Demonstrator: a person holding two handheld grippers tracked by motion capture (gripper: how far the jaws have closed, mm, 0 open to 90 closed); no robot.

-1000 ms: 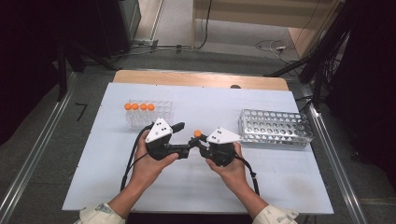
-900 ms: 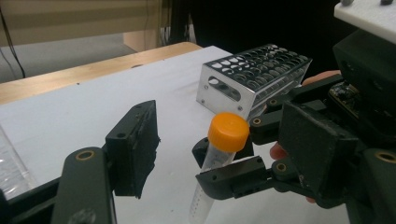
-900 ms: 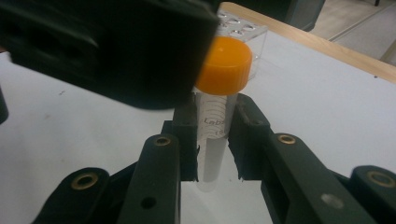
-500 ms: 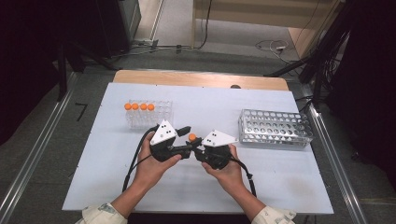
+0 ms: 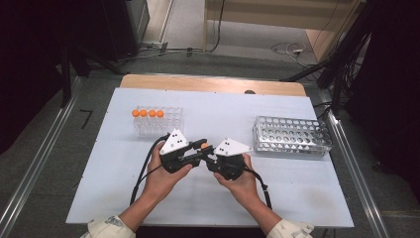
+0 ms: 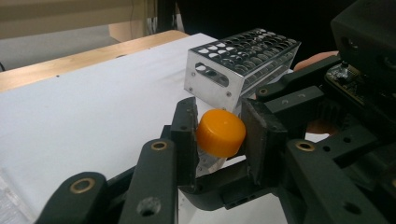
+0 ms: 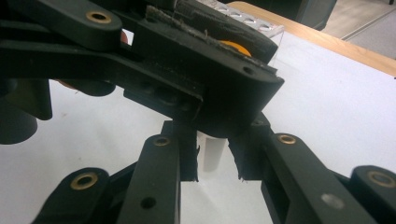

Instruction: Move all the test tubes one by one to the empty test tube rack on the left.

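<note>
Orange-capped clear tube (image 6: 219, 135), gripped above table

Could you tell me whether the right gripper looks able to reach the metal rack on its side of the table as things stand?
Probably yes: bare white table lies between the right gripper and the metal rack. But it is shut on the tube, whose orange cap the left gripper clamps.

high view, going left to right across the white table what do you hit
clear rack with orange-capped tubes → left gripper shut on the cap of an orange-capped tube → right gripper holding that tube's body → metal rack
</note>
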